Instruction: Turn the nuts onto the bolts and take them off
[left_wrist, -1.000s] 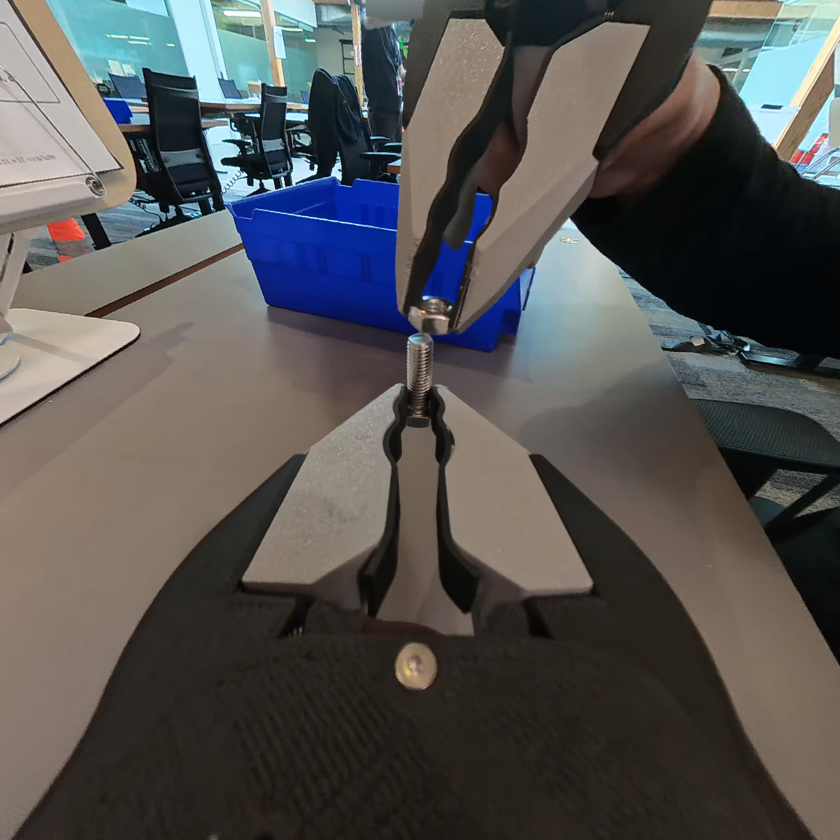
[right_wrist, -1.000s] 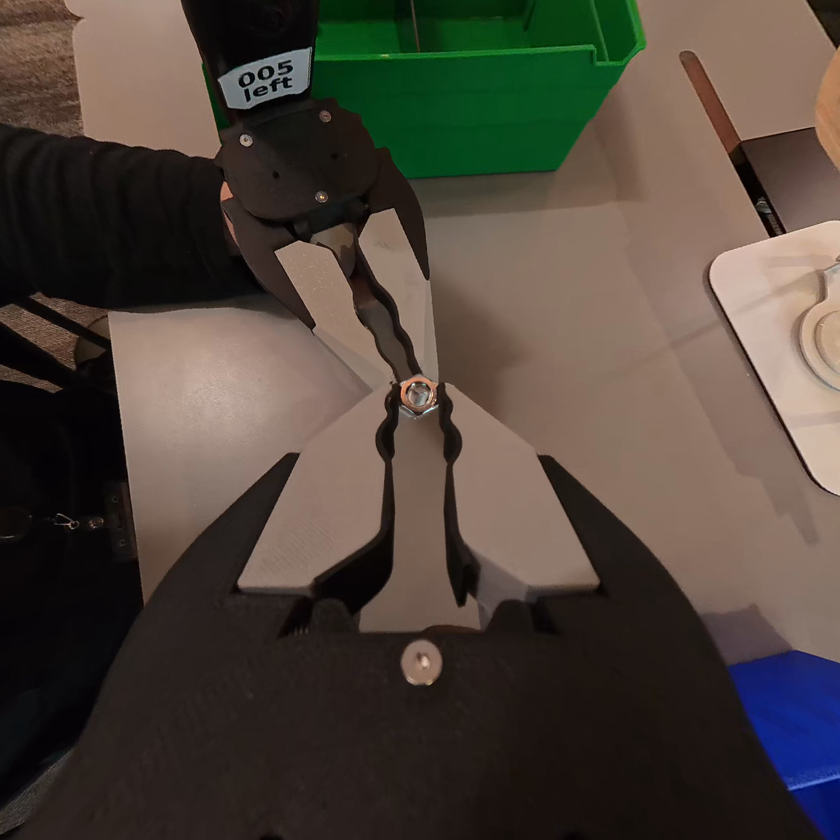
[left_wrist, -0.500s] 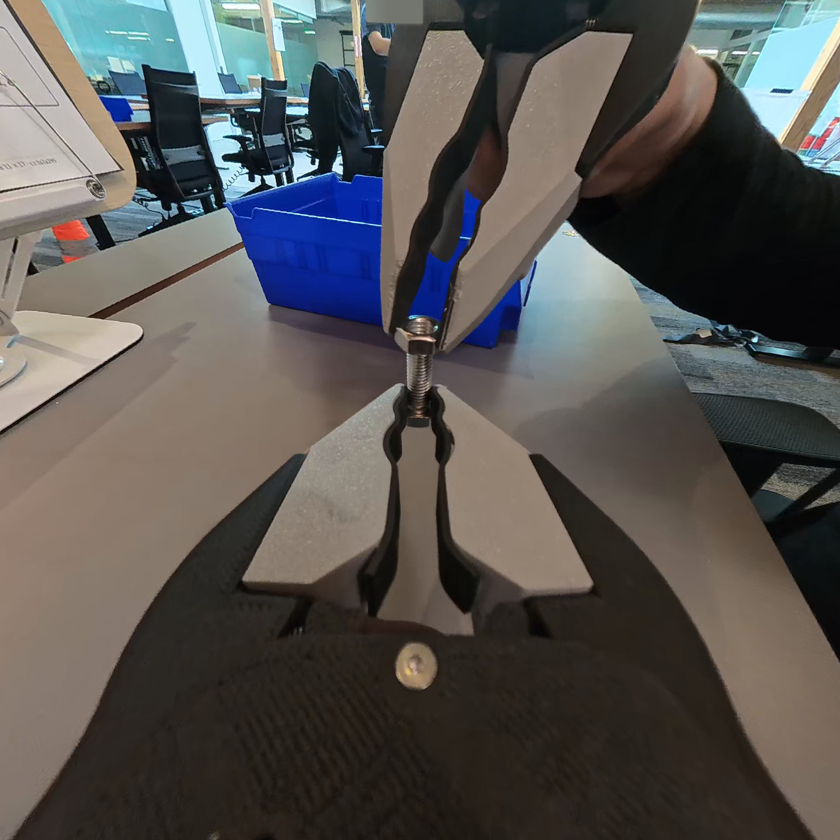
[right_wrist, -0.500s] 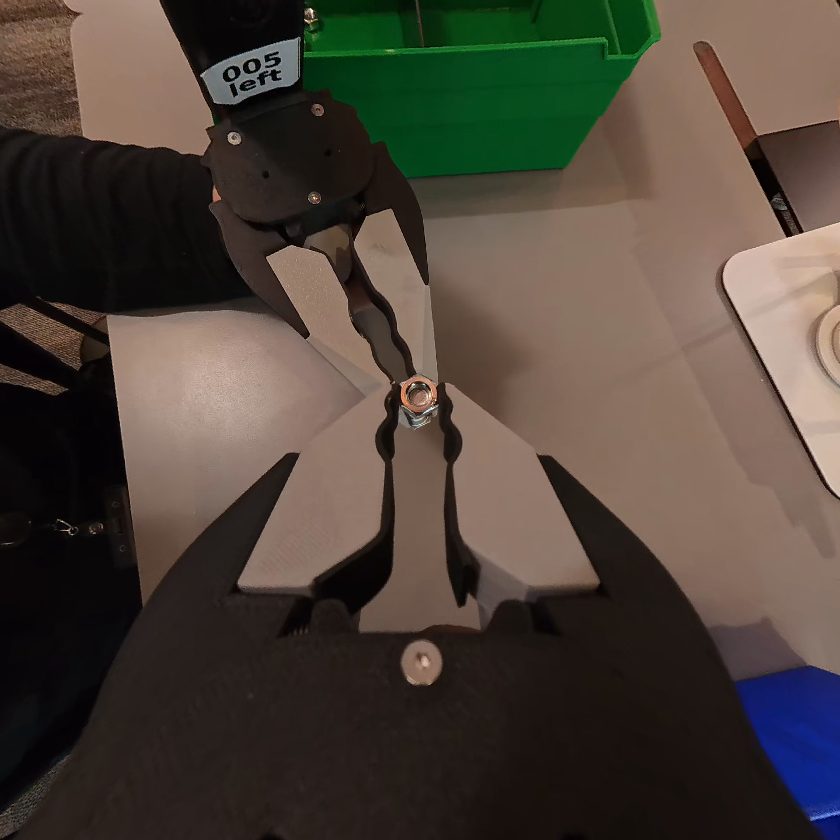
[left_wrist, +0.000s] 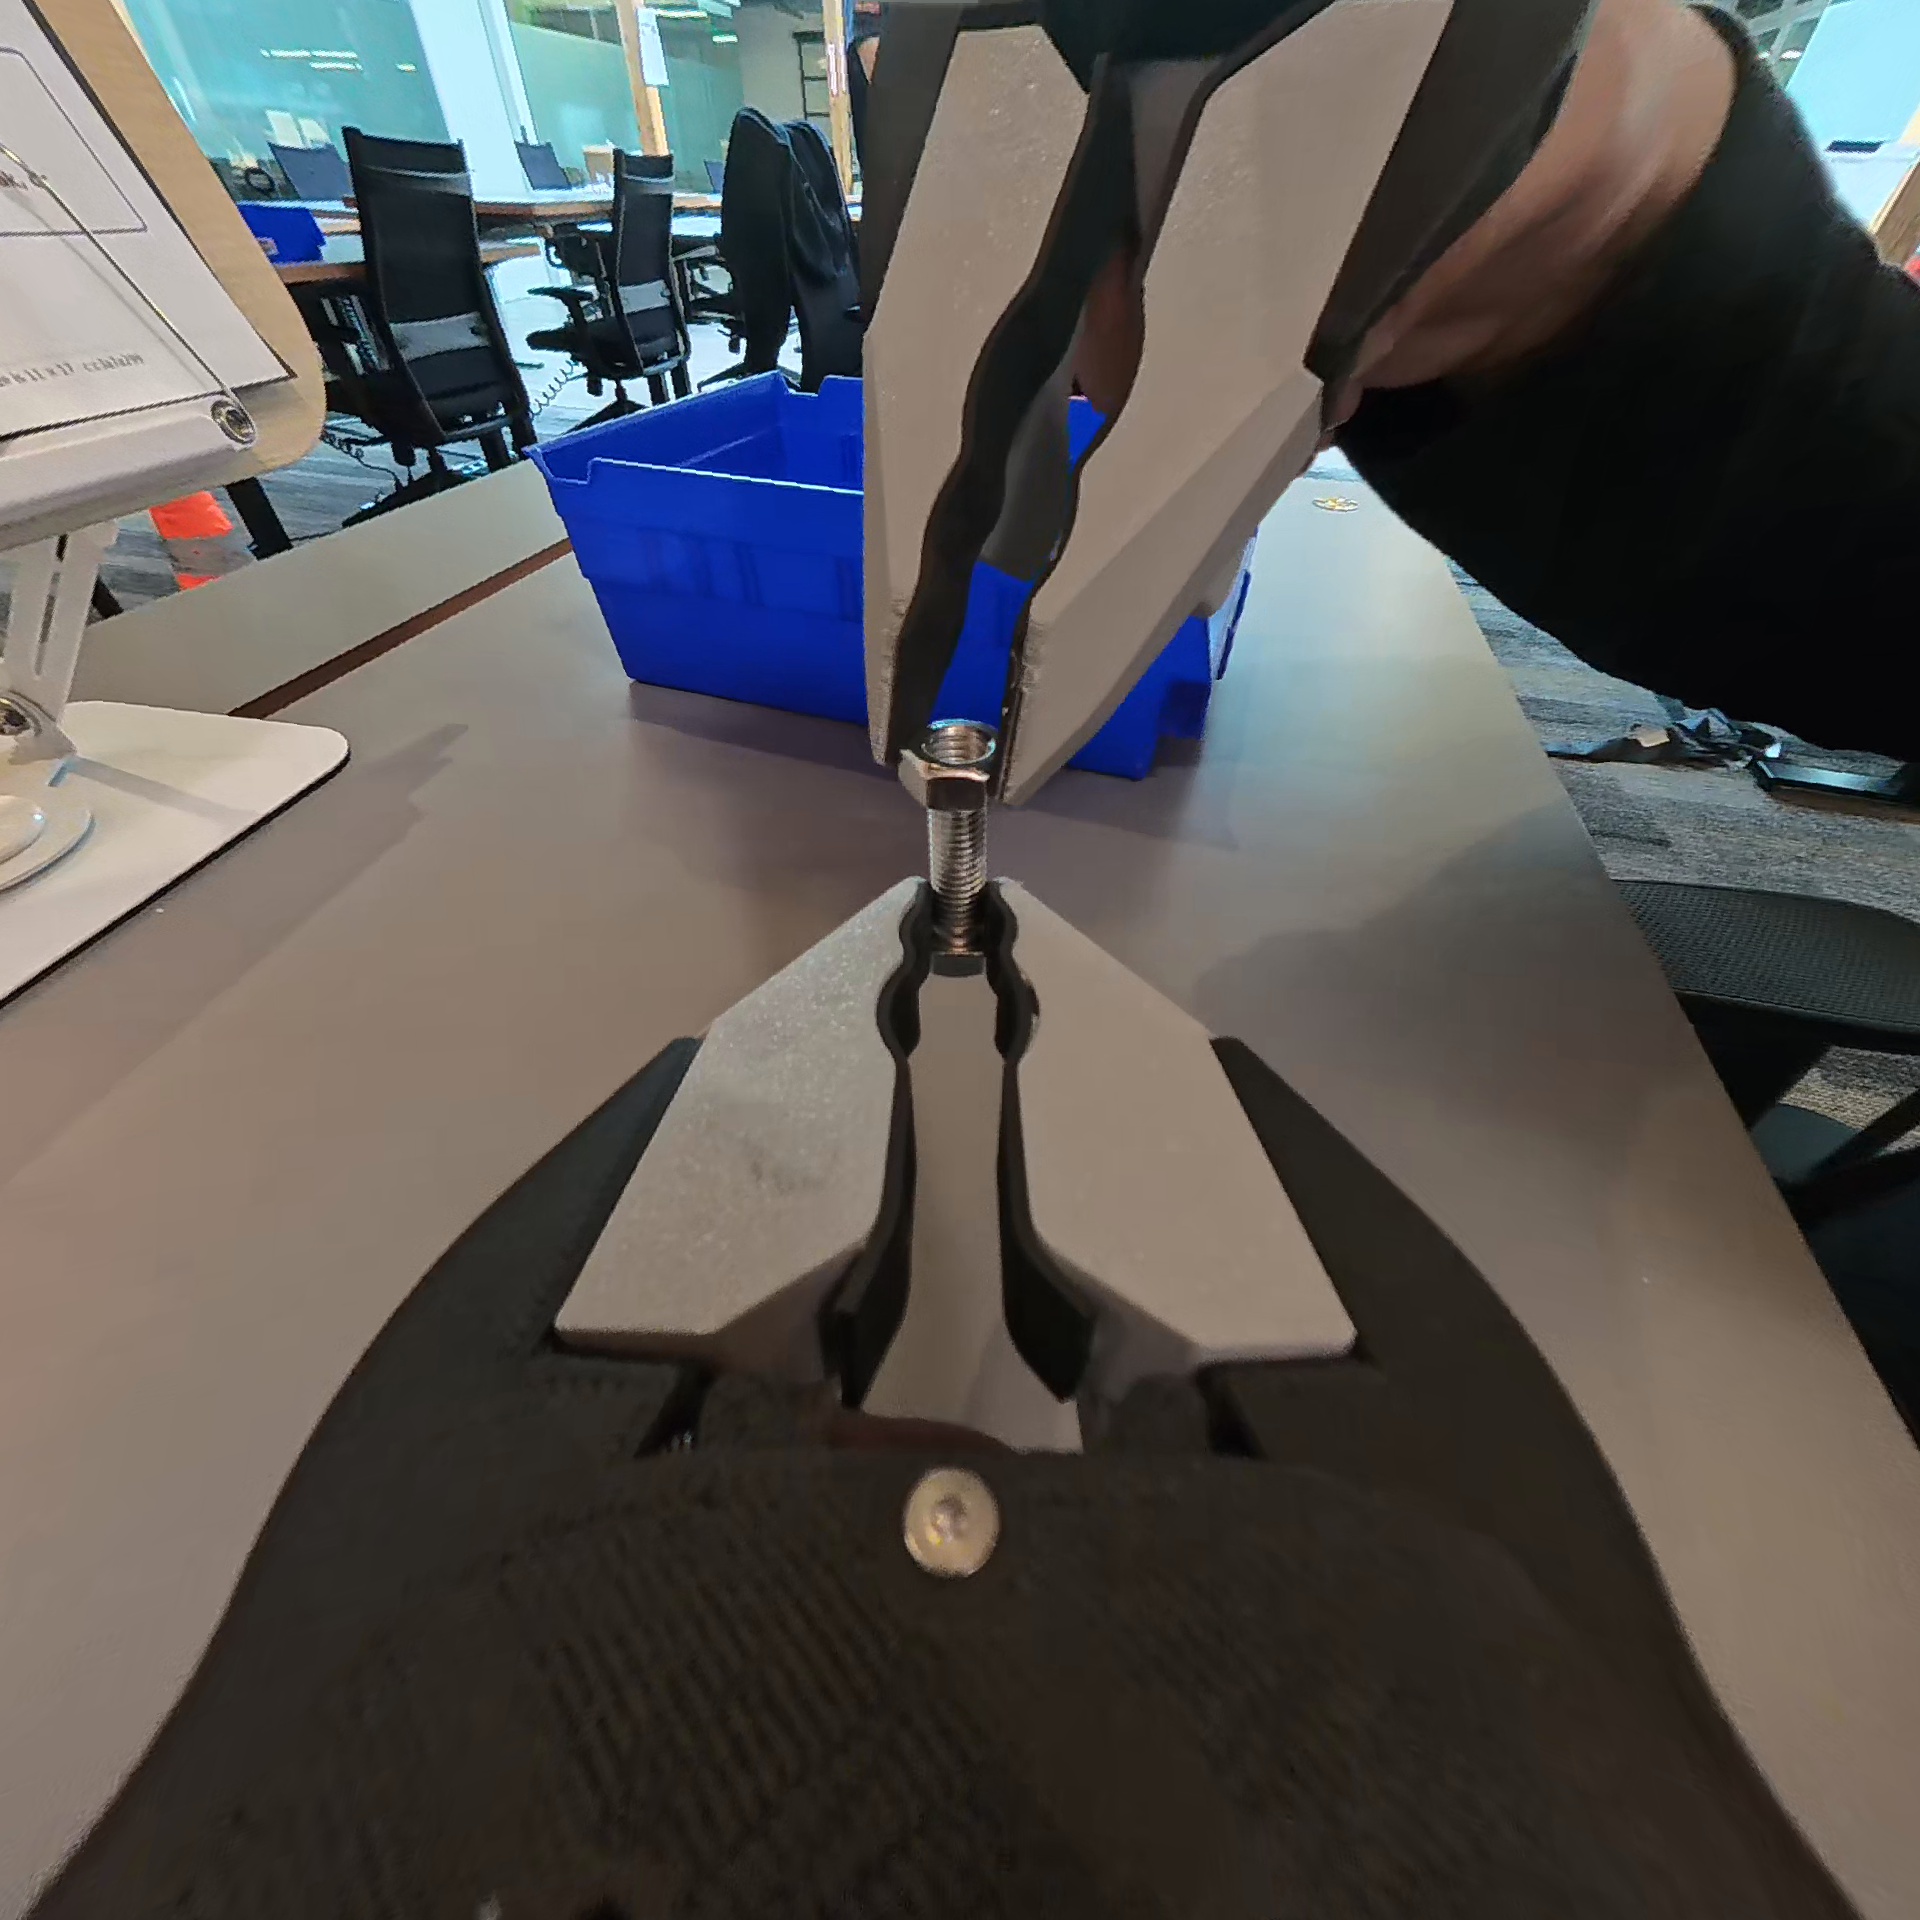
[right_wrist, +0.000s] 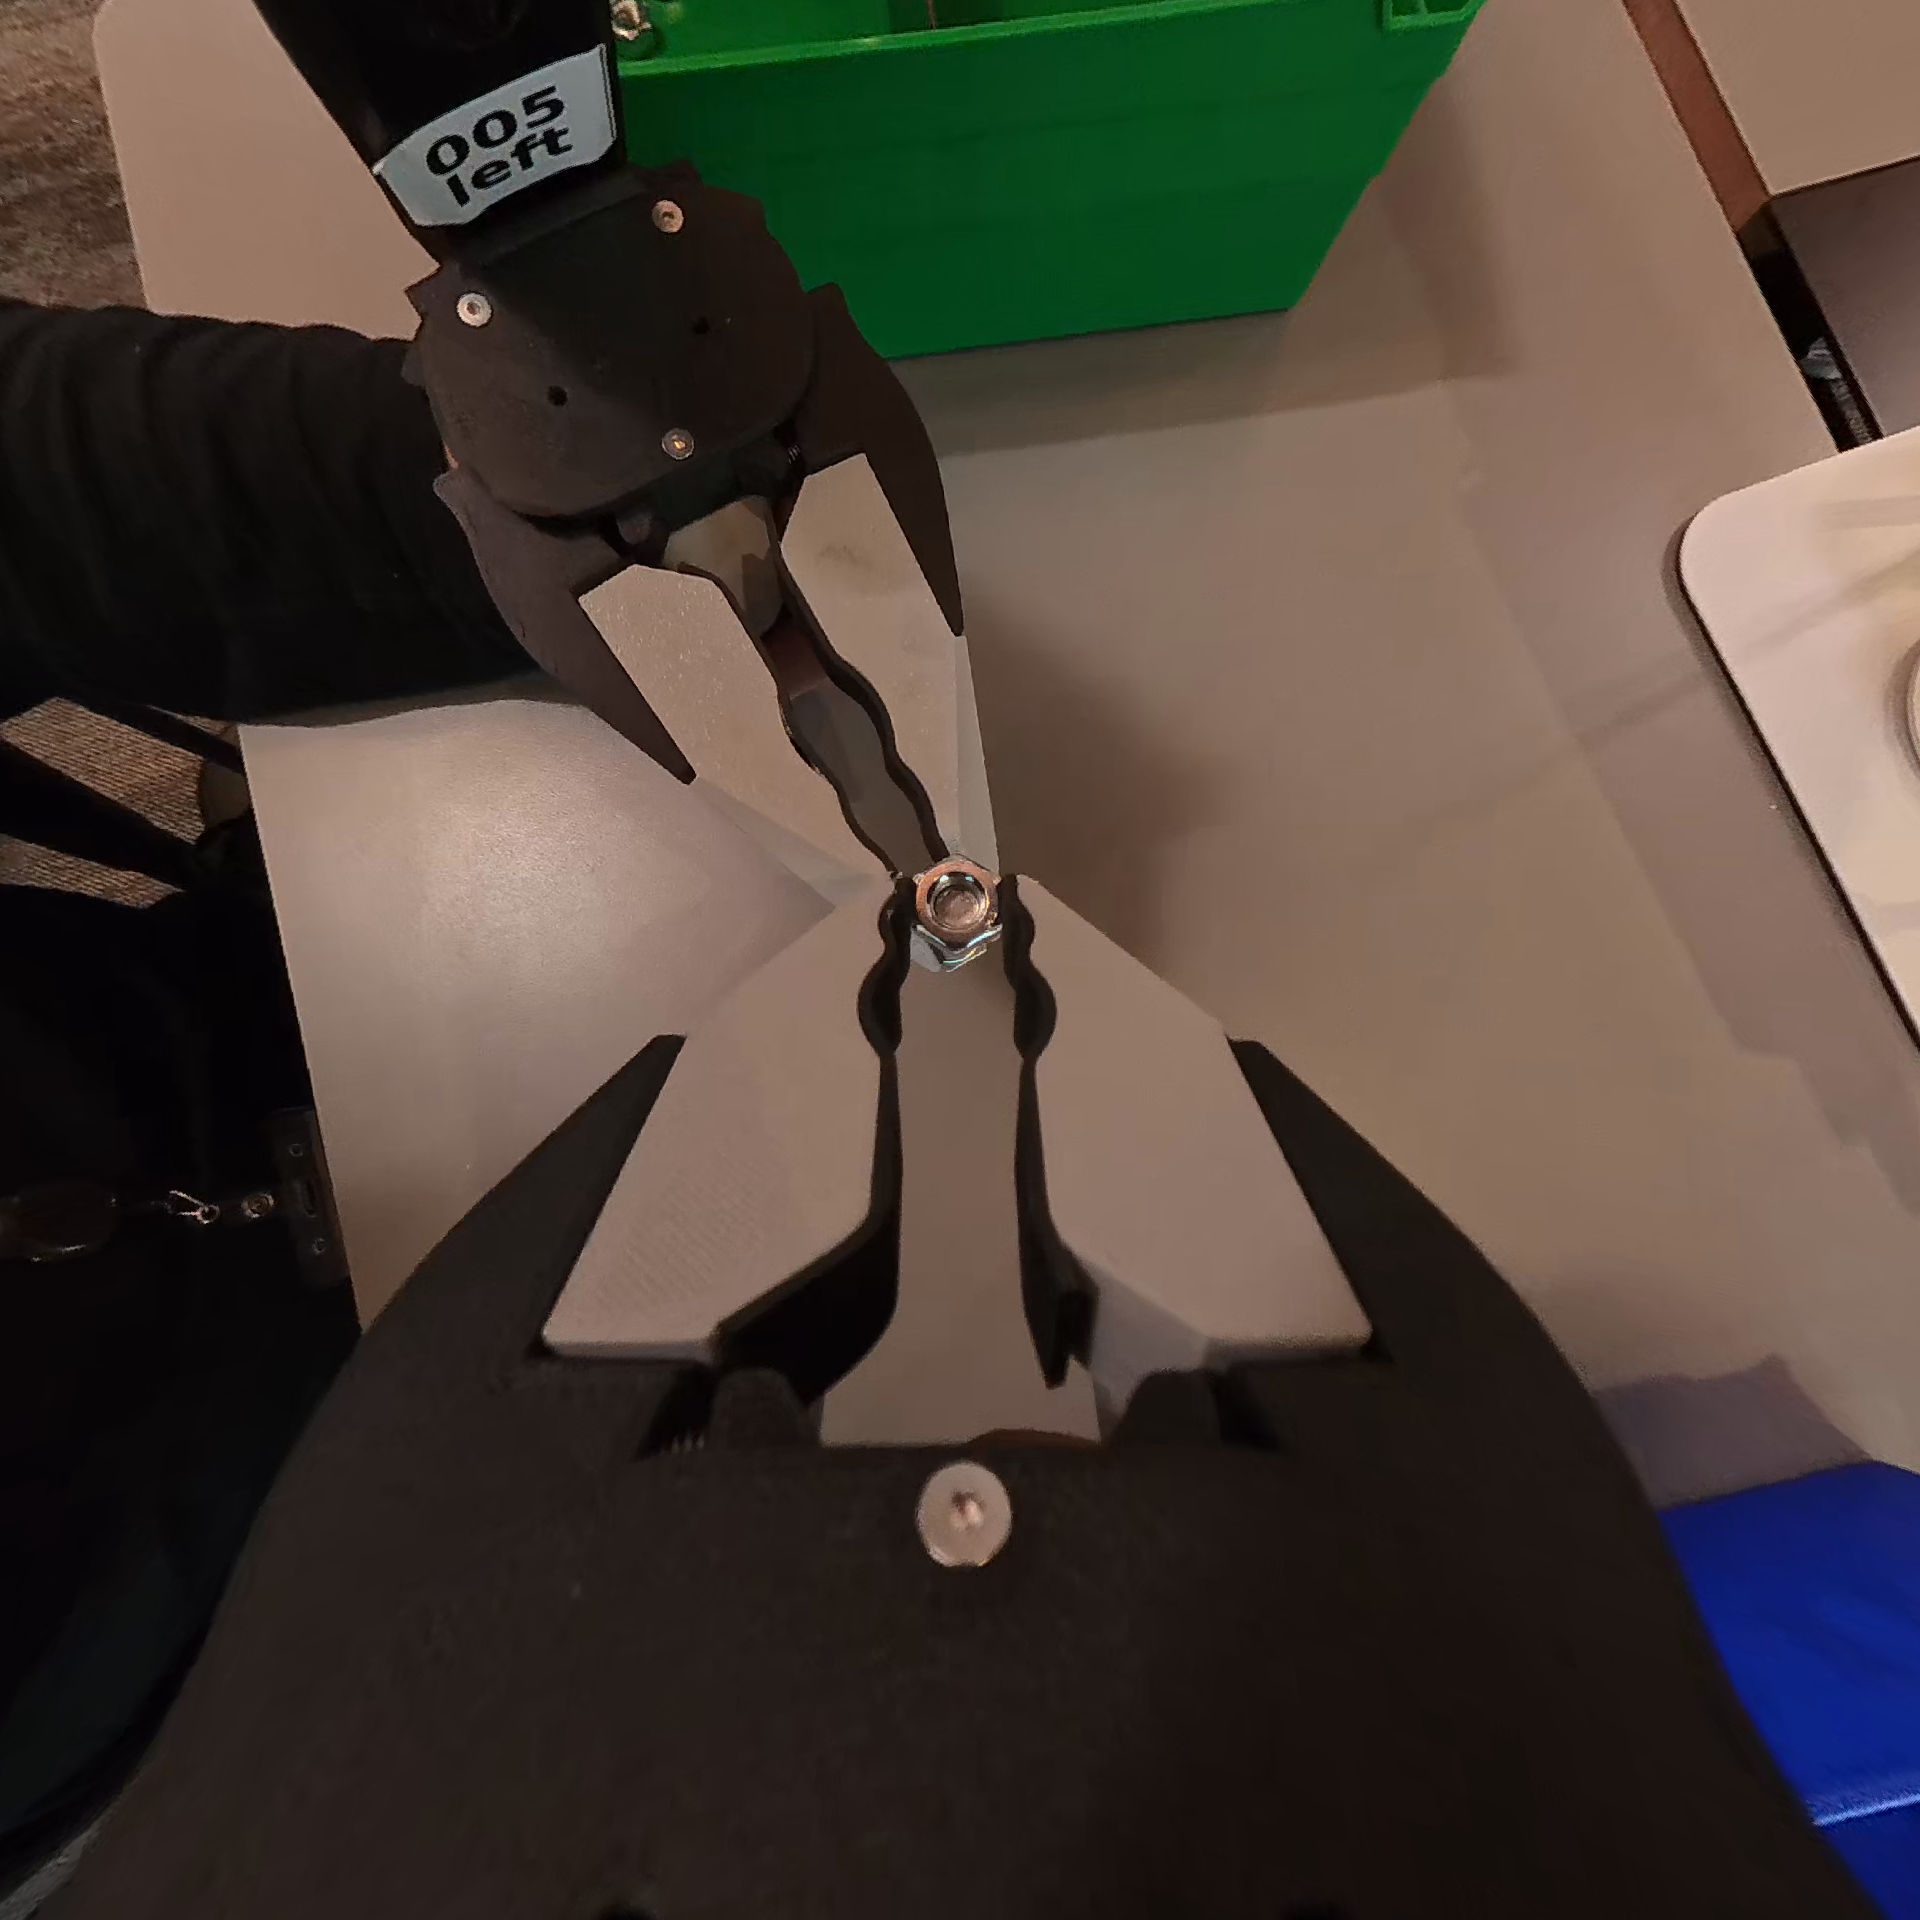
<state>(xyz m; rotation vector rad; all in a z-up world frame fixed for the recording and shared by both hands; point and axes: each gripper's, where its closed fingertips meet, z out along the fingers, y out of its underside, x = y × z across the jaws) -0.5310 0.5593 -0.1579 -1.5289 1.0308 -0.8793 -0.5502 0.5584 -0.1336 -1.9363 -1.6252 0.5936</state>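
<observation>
Left tongs (left_wrist: 956, 935) clamped on upright bolt (left_wrist: 956, 862) above the desk (left_wrist: 416, 935), right tongs (left_wrist: 951, 753) pinching nut (left_wrist: 948, 756) atop its threaded end

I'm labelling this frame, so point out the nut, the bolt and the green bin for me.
nut (left_wrist: 949, 766): left wrist view, on its front hex face.
bolt (left_wrist: 956, 858): left wrist view, on the bare threaded shank.
green bin (right_wrist: 1039, 197): right wrist view, on its near outer wall.

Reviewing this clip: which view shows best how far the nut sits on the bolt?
The left wrist view: it shows the bolt side-on, upright in the left gripper, with the nut at its top end in the right gripper. The right wrist view looks down the nut's hole, hiding the threads.
</observation>
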